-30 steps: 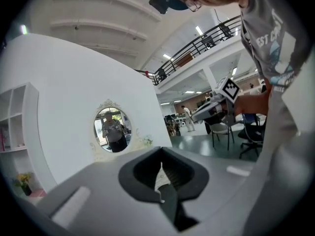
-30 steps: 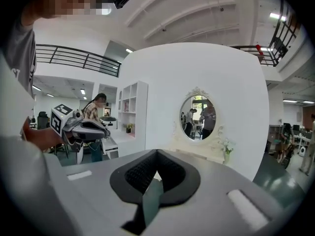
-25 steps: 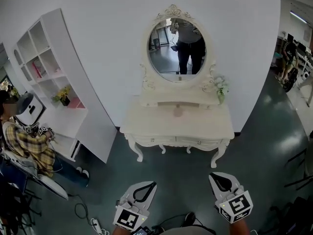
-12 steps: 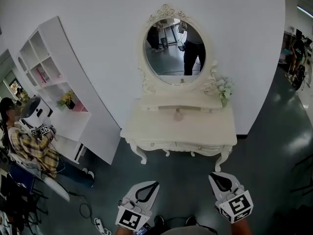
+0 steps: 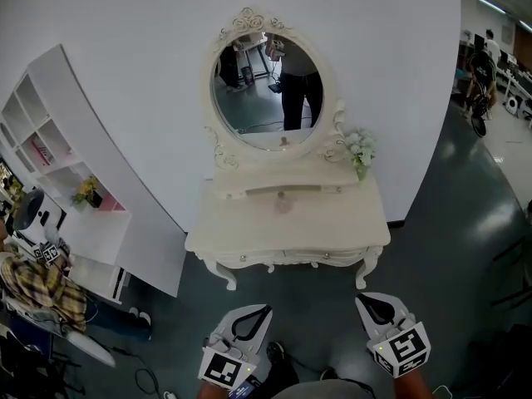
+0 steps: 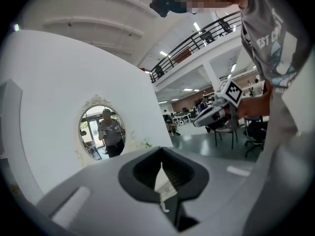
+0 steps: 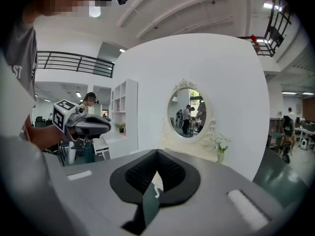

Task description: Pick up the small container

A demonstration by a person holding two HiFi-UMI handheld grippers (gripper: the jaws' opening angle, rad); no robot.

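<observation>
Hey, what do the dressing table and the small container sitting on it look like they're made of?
The dressing table looks like painted wood with a cream, satin finish; its carved curved legs and scrolled trim suggest that. The small container is pale pinkish, but it is too small in the picture to tell; perhaps glass or plastic.

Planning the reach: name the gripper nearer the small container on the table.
Left, narrowly. The left gripper hangs short of the small container, just to its left; the right gripper, also short, lies farther right.
</observation>
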